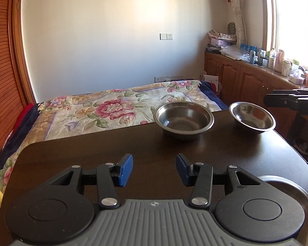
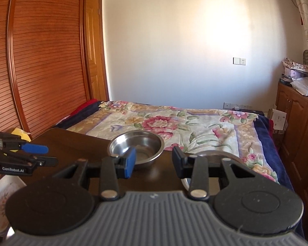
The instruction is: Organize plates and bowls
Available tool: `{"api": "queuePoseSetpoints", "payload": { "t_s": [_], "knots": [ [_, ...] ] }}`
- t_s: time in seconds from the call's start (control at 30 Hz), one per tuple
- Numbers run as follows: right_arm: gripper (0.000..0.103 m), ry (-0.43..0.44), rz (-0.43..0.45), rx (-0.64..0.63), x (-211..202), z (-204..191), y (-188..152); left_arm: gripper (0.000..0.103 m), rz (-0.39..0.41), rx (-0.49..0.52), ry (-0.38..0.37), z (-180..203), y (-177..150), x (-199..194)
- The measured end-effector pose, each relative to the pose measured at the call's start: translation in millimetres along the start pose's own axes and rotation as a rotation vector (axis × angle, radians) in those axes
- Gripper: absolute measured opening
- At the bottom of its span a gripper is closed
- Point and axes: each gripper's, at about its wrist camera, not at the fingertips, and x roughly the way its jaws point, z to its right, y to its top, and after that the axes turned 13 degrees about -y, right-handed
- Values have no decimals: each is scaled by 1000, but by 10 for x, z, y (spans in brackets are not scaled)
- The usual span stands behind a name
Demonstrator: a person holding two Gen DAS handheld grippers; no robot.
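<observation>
- Blue-padded, the left claw (image 1: 154,169) stands spread wide with nothing between its pads, low over the dark worktop (image 1: 92,153); that open stance suits a tool waiting for a rim rather than carrying one.
- Ahead of it and slightly right sits the larger steel bowl (image 1: 184,119), upright and empty, near the worktop's far edge.
- Further right, apart from the first, rests the smaller steel bowl (image 1: 252,115), also upright. The two bowls are not nested, so stacking appears not yet done.
- Just beside the left claw's right arm, a round rim of a plate (image 1: 287,184) shows at the near edge; most of it is hidden.
- The right claw (image 2: 154,162) is likewise spread and empty. The larger bowl lies ahead and a little left of it, and the smaller bowl's rim (image 2: 213,153) peeks out just behind its right finger, probably the nearest thing to grasp.
- Beyond the worktop lies a bed with a floral blanket (image 1: 117,106), so bowls near that edge call for a careful lift.
</observation>
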Motion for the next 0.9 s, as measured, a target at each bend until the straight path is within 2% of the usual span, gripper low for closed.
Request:
{"api": "queuePoseSetpoints", "payload": {
  "t_s": [0.53,0.9],
  "knots": [
    [40,49,-111,-25,753,-101,39,50,-40,-2,-17,-162,289,622],
    [40,62,-163,-42,1037,-151,11,50,-66,-6,-28,-215,395,971]
  ]
}}
